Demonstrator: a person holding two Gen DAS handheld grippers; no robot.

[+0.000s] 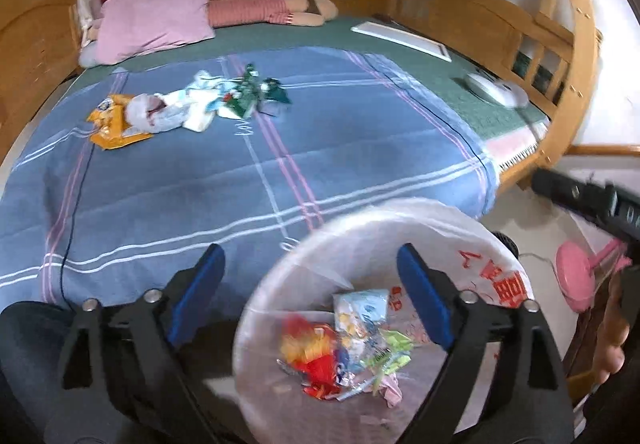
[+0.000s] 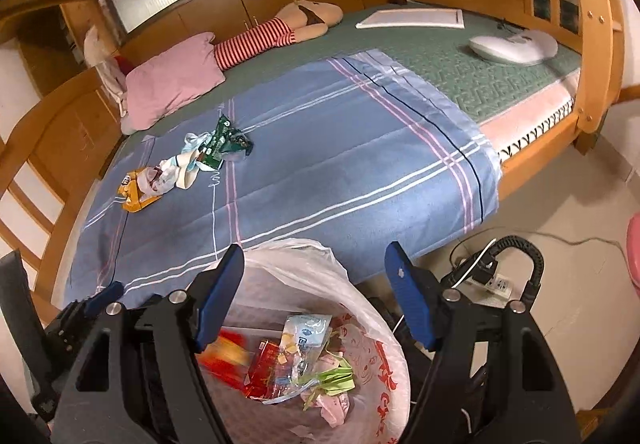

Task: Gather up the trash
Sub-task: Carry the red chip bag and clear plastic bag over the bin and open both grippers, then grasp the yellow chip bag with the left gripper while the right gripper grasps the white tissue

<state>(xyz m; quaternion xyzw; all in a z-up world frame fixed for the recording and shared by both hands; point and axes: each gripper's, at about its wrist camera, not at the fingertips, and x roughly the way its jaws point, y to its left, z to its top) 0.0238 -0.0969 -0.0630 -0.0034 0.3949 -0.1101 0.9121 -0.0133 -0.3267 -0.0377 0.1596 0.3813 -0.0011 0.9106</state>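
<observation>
Left gripper (image 1: 310,286) with jaws spread, empty, above the bag-lined trash bin (image 1: 400,228), right gripper (image 2: 314,284) likewise spread and empty over the same bin, discarded wrappers (image 2: 280,360) inside it, remaining trash pile (image 1: 180,104) on the blue plaid blanket (image 1: 240,184) toward the pink pillow (image 1: 156,20), well apart from both grippers.

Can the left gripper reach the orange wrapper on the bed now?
Probably yes: the left gripper is open and empty, and bare blue blanket lies between it and the orange wrapper.
</observation>
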